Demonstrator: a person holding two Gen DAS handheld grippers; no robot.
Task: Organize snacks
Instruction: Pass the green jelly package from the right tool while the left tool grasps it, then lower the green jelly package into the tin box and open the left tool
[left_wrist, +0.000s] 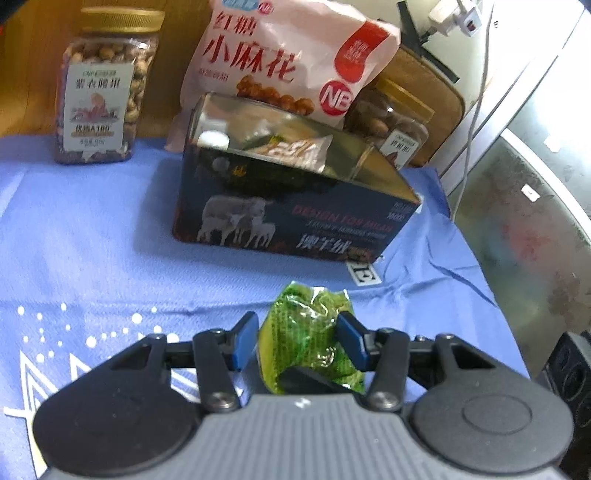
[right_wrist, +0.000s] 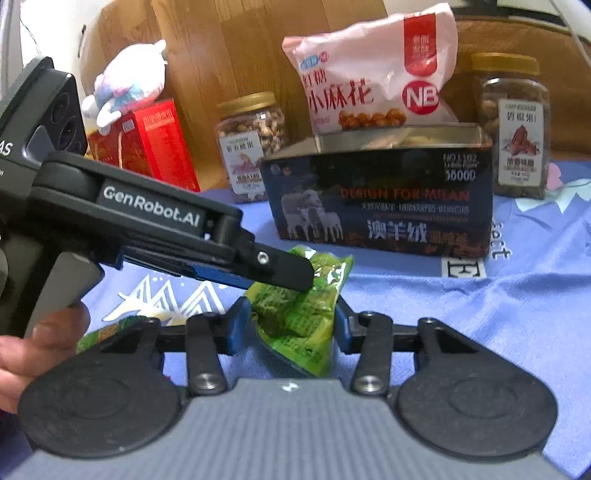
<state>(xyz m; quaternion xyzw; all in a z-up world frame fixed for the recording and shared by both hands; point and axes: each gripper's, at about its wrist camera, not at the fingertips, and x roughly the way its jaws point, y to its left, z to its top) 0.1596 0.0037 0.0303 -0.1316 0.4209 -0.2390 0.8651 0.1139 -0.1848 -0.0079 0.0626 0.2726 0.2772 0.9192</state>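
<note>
Both tools (right_wrist: 286, 321) flank the green snack packet (right_wrist: 299, 314).

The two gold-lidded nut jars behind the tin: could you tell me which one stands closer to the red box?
The cashew jar, left of the open tin in the right wrist view, beside the red box. The pecan jar stands right of the tin.

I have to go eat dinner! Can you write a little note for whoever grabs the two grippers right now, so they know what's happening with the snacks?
Left gripper: fingers either side of the green packet; can't tell if it's clamped.
Right gripper: fingers straddle the same packet; grip also unclear.
The open tin stands just beyond on the blue cloth.
Done: a pale packet is already inside.
Left: put this packet in the tin, then probably the second green packet beside the right gripper.
</note>
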